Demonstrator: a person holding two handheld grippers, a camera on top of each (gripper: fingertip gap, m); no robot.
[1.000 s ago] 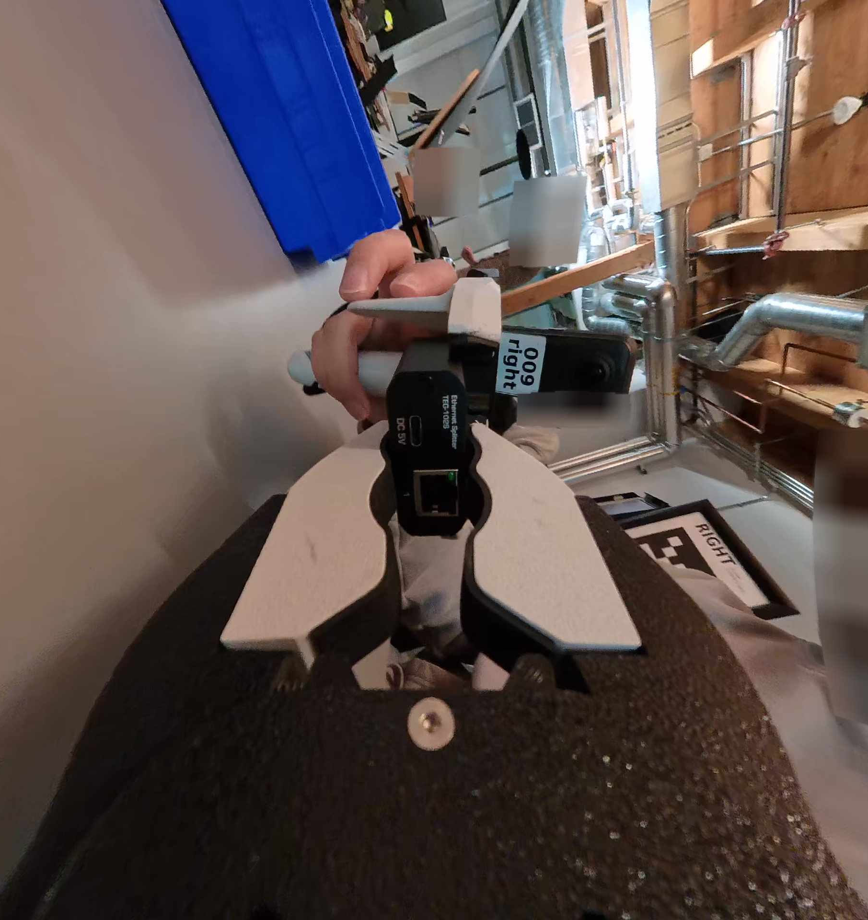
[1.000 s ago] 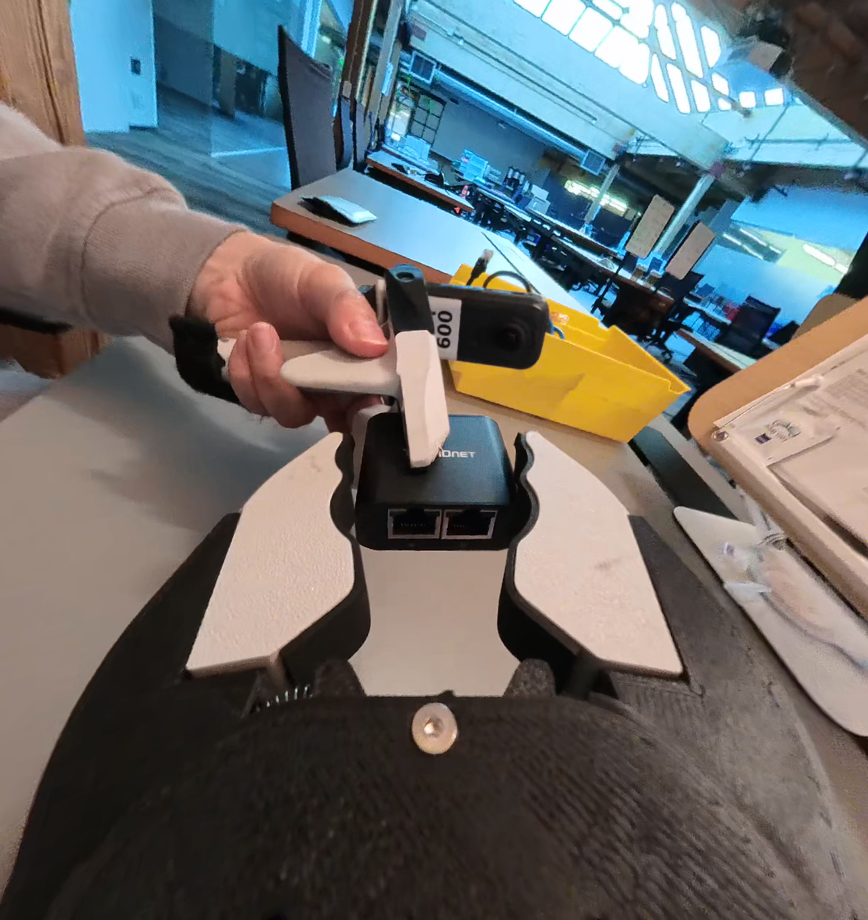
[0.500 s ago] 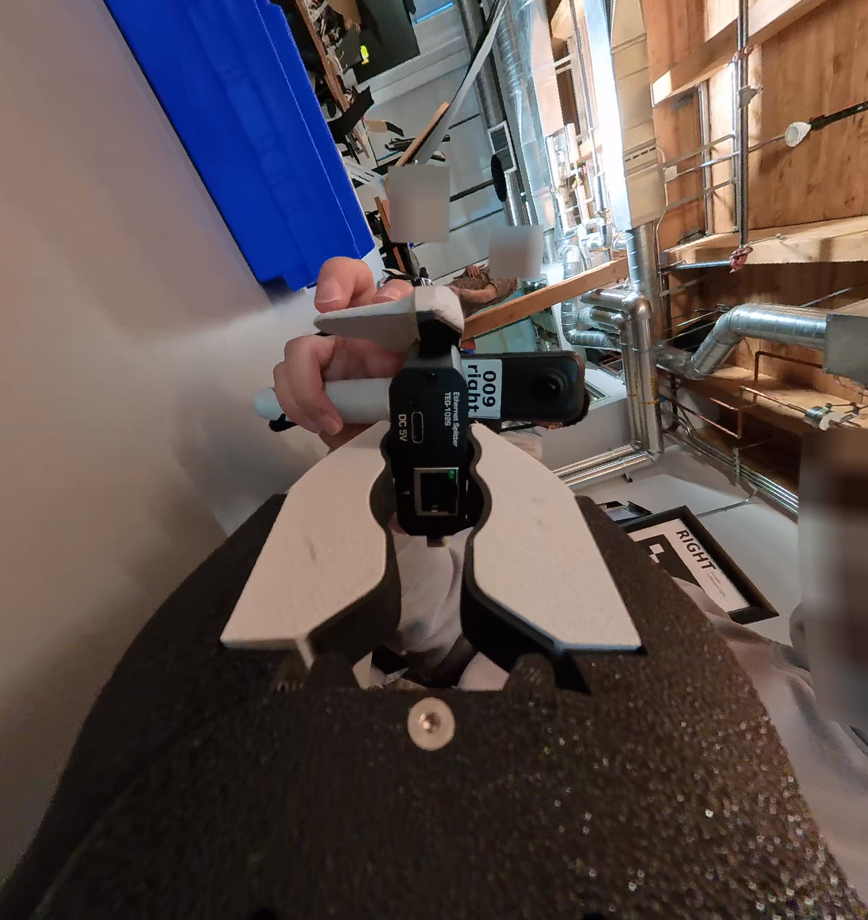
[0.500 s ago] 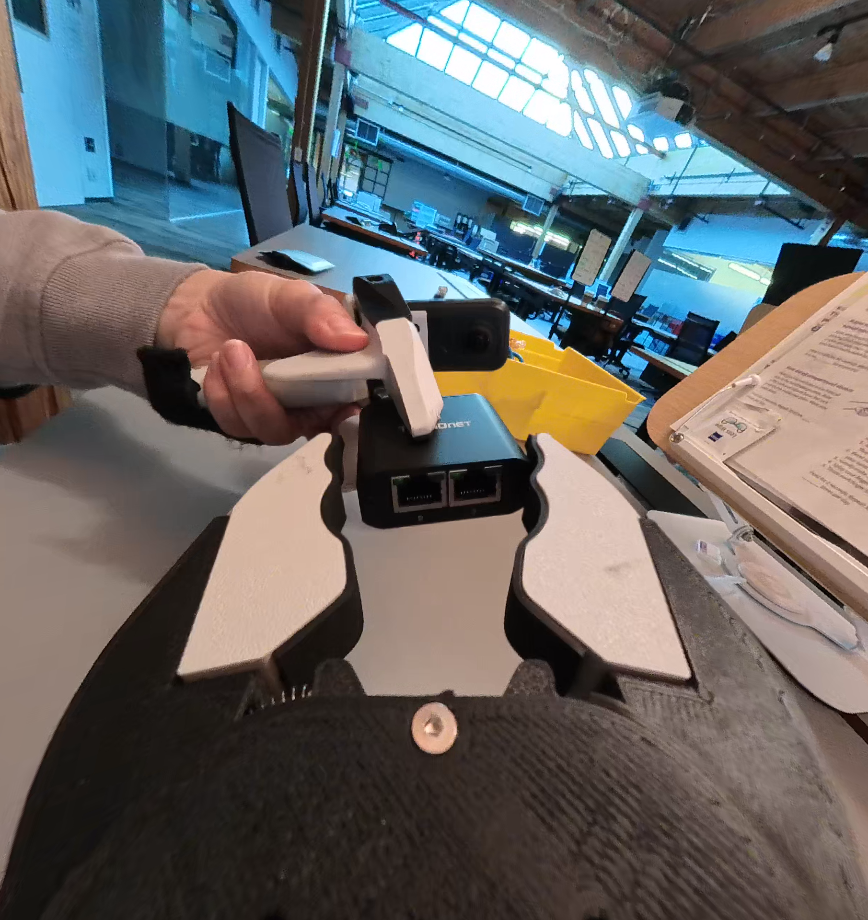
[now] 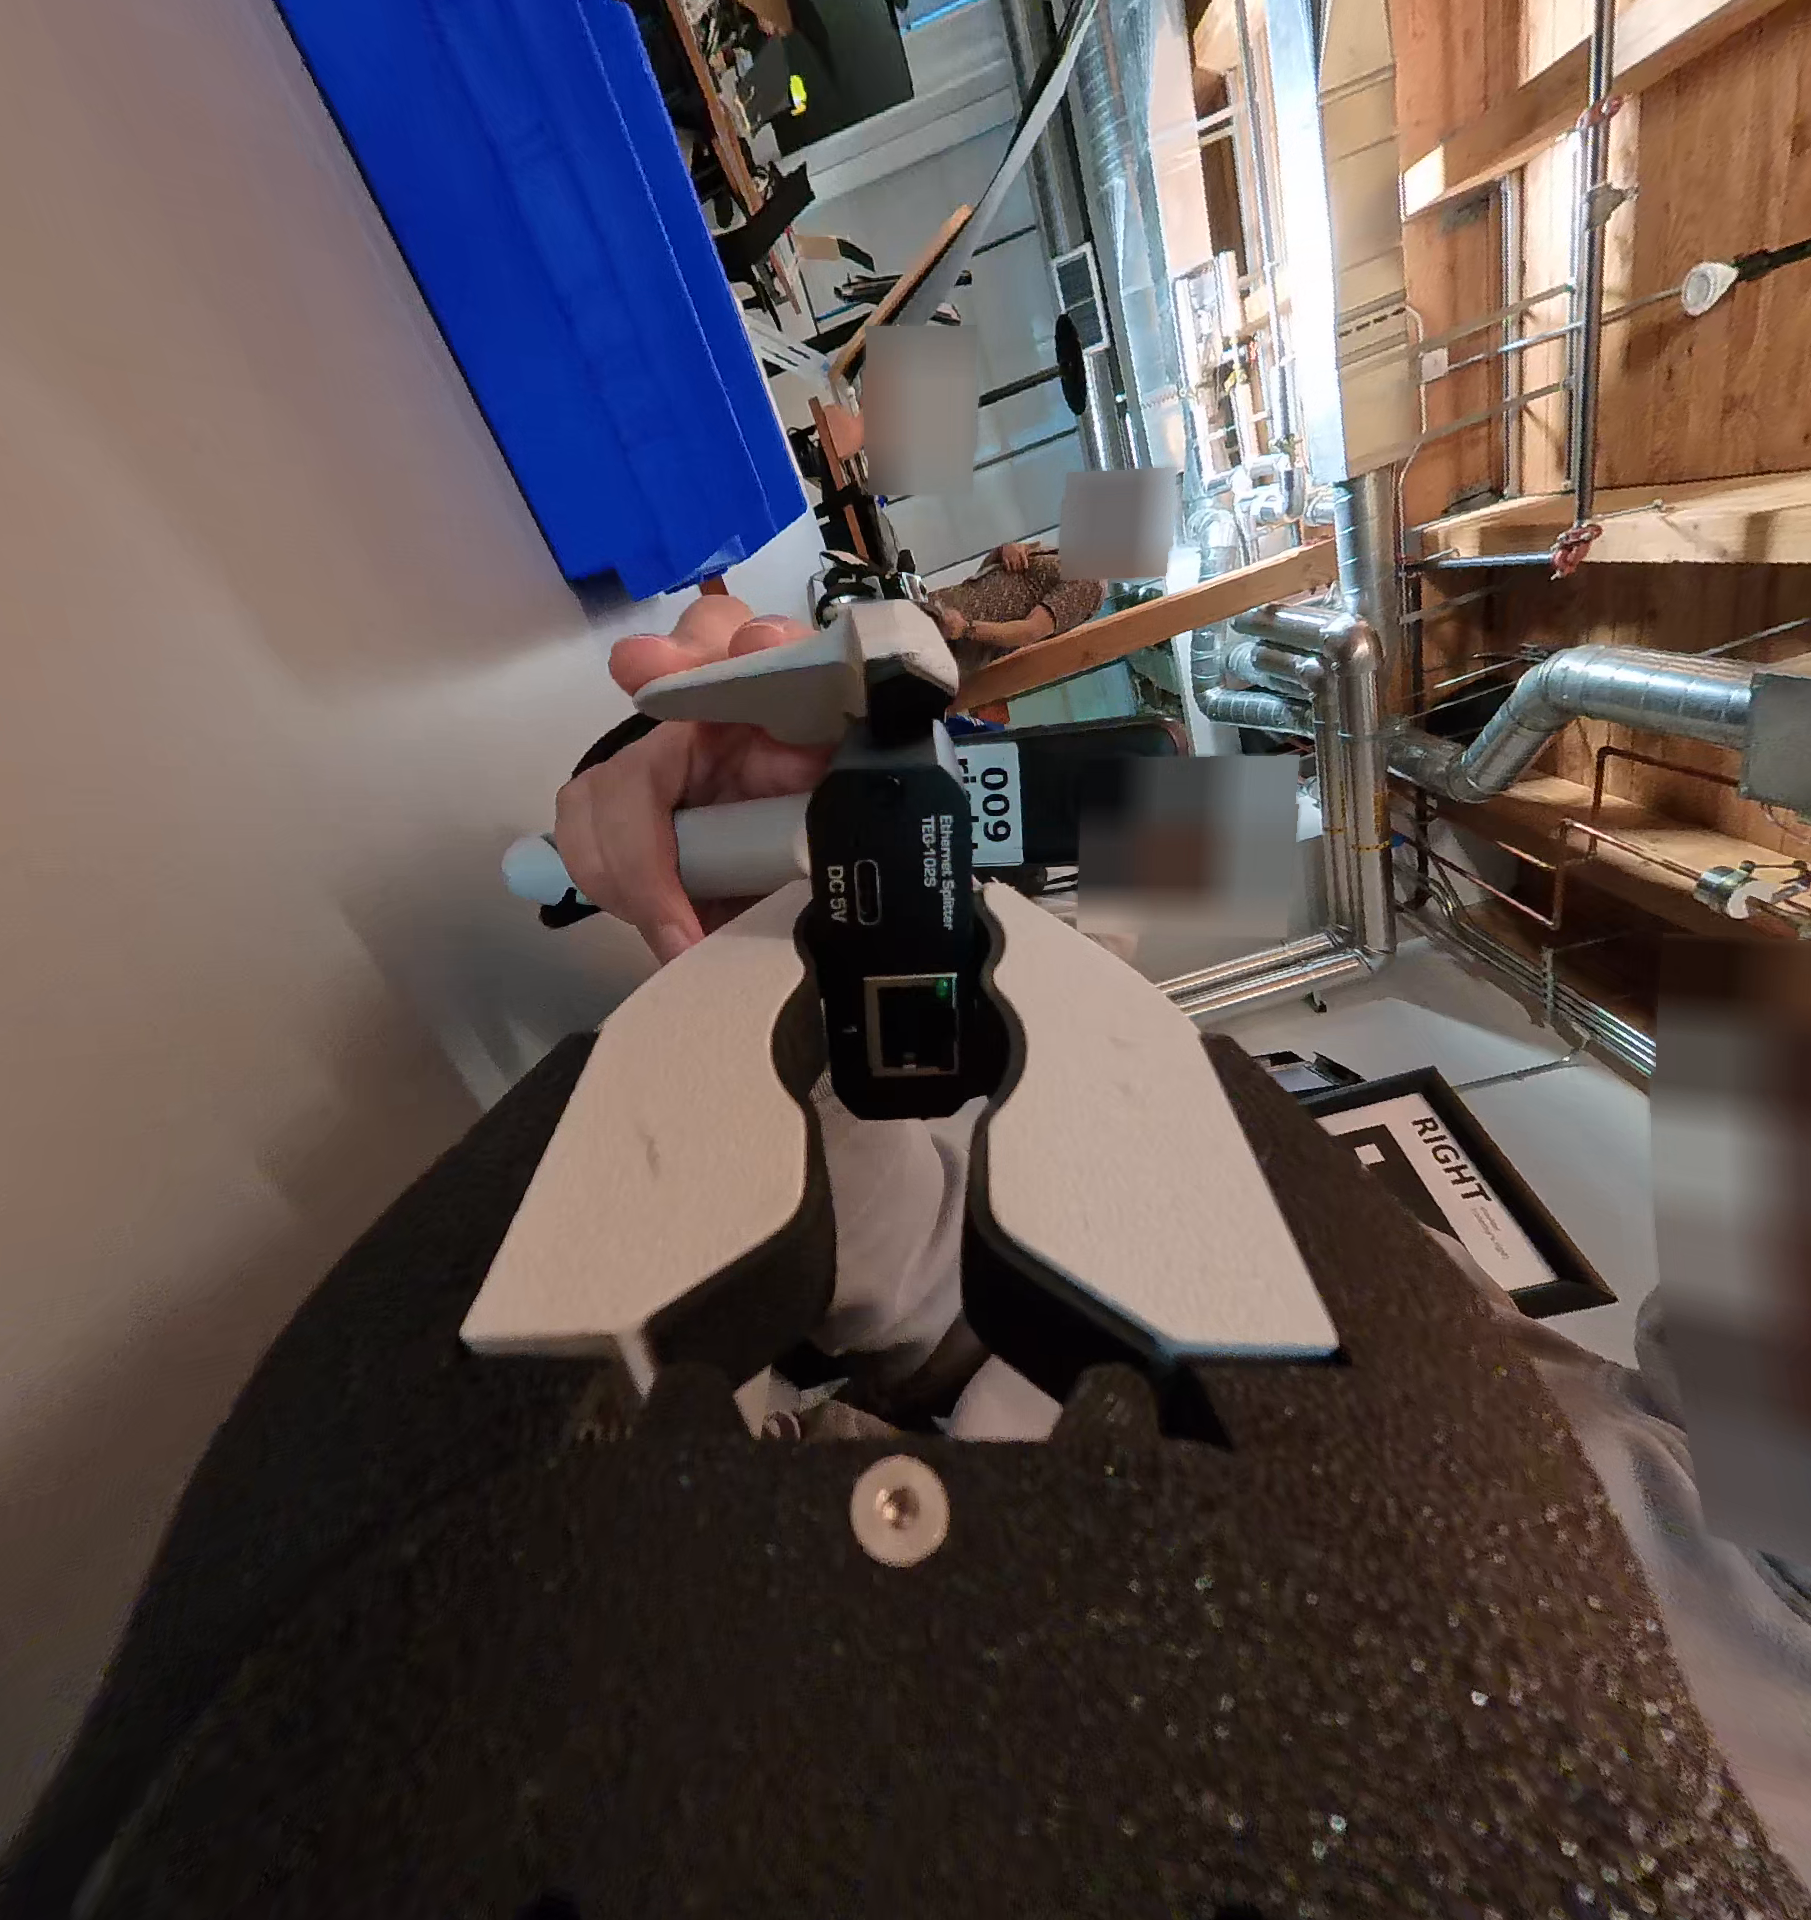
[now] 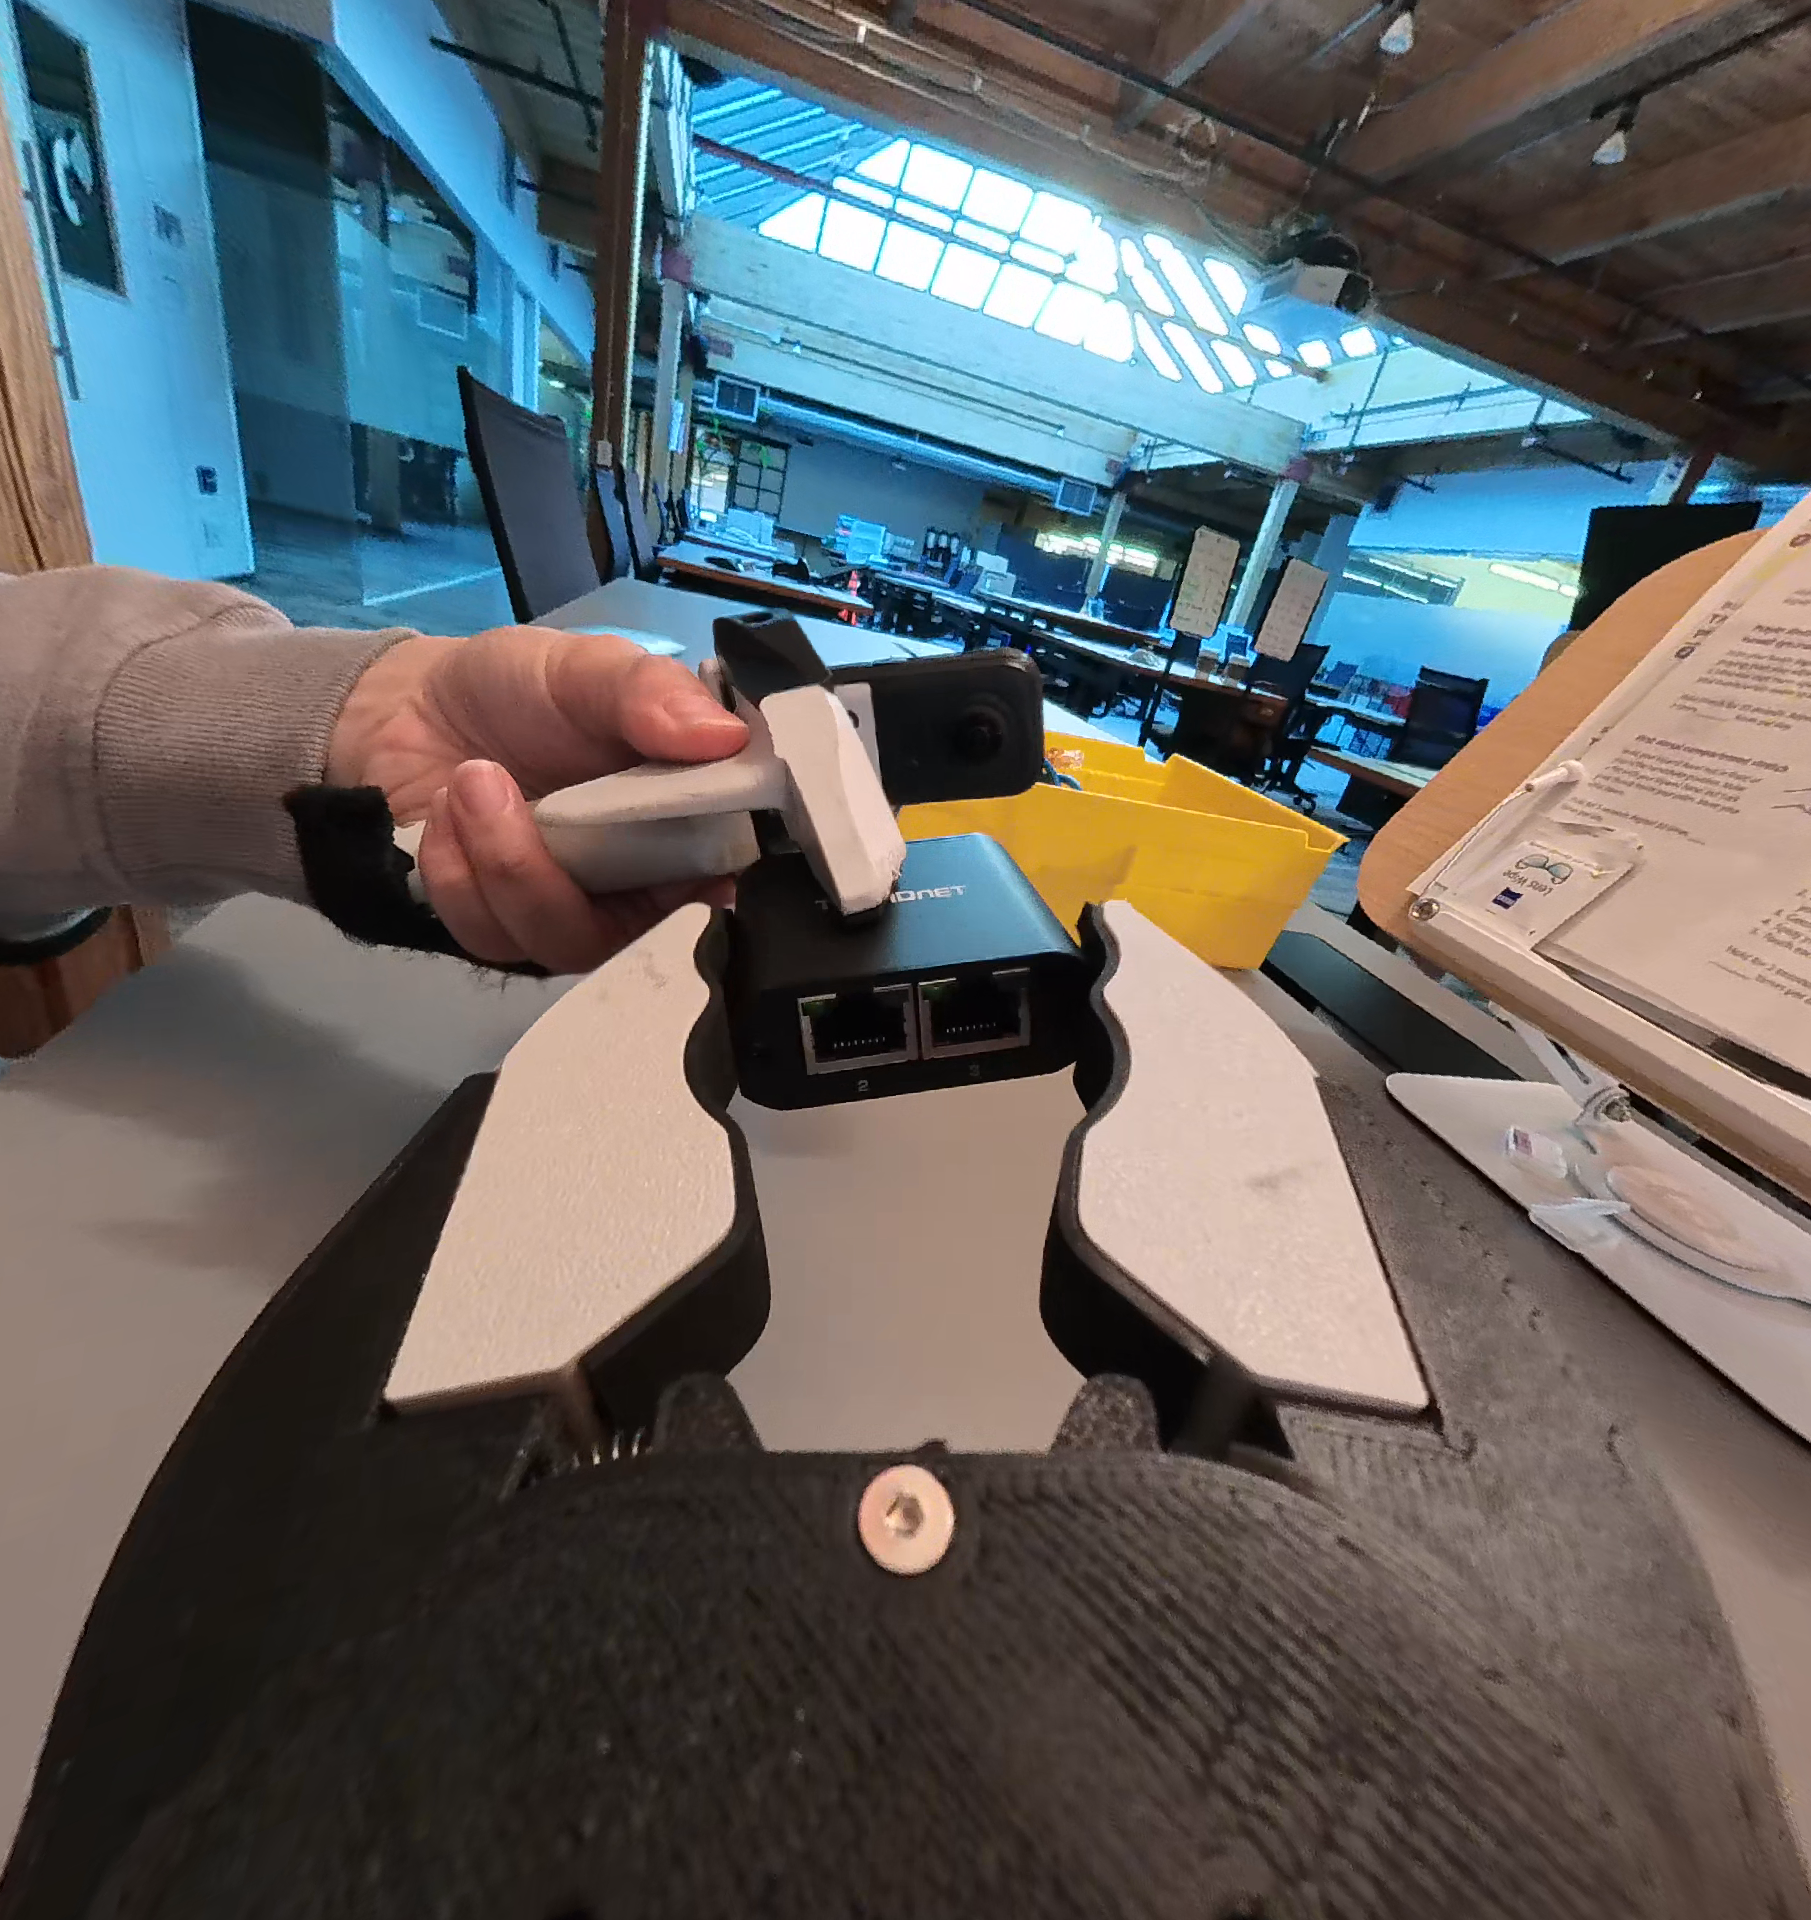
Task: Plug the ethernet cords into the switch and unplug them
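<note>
The small black switch (image 5: 901, 883) is held off the table between both grippers. My left gripper (image 5: 901, 997) is shut on its thin faces, and its end with a single port faces this camera. My right gripper (image 6: 906, 987) is shut on its two sides, and the end with two empty ports (image 6: 911, 1023) faces that camera. In the right wrist view a white finger (image 6: 828, 800) of the left gripper presses on the top of the switch (image 6: 942, 925). A white finger (image 5: 776, 691) of the right gripper shows beyond the switch in the left wrist view. No ethernet cord is plugged in.
A grey table (image 6: 153, 1143) lies below. A yellow bin (image 6: 1171, 862) stands behind the switch. A tilted board with papers (image 6: 1659, 831) stands at the right. A blue bin (image 5: 568, 291) and a framed marker card (image 5: 1452, 1195) show in the left wrist view. A person's hand (image 6: 527, 748) holds the left gripper. My left and right fingertips are right by each other.
Both grippers keep their hold on the switch. The right wrist view has tilted upward, and the switch sits a little higher over the table.
</note>
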